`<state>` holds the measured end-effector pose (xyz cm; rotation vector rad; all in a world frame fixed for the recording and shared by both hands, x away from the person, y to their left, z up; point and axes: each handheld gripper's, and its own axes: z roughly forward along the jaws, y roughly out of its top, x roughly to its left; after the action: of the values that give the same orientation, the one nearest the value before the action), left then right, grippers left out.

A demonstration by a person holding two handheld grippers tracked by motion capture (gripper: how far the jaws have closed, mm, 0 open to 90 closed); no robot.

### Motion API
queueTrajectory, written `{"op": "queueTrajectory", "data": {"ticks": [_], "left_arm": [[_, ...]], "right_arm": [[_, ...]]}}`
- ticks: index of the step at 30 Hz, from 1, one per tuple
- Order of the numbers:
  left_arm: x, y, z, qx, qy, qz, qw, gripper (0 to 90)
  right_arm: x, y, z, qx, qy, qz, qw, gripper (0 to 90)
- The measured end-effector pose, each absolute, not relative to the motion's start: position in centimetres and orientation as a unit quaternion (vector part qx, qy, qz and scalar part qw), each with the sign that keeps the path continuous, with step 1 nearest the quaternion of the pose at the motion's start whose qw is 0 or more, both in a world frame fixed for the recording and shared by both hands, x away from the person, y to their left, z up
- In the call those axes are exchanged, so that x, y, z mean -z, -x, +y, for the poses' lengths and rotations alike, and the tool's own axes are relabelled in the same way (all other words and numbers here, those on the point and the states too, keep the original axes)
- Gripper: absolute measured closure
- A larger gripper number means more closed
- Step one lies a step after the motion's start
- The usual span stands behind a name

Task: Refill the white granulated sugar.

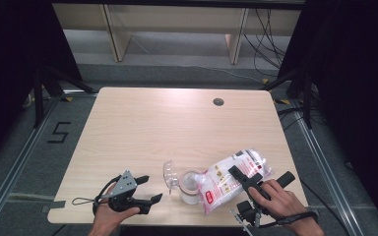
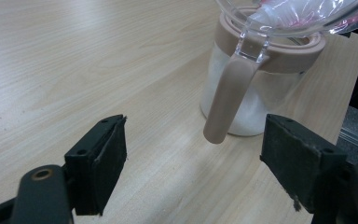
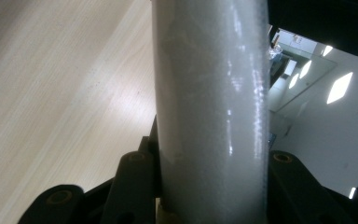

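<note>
Right gripper jaws pinch the white-filled bag, tilted so its mouth sits over the open jar near the table front edge, likely for pouring. Left gripper jaws spread, empty, aimed at the jar's lid latch, probably ready to steady it; both forearms low at the front edge.

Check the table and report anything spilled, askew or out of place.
No spill shows. The bag, clamped in the right gripper, lies tipped with its mouth at the open jar. The jar's clear lid stands flipped up. The left gripper waits open beside it.
</note>
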<state>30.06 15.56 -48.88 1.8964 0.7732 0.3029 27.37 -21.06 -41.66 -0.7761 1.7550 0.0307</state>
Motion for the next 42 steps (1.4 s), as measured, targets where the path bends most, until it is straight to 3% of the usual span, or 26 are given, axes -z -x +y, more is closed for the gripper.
{"op": "queueTrajectory", "data": {"ticks": [42], "left_arm": [[48.88,-30.08,15.53,-0.126,-0.787,0.319,0.512,21.7]], "right_arm": [[41.87,-27.6,-21.07,-0.014,0.327,0.754,0.569,69.4]]}}
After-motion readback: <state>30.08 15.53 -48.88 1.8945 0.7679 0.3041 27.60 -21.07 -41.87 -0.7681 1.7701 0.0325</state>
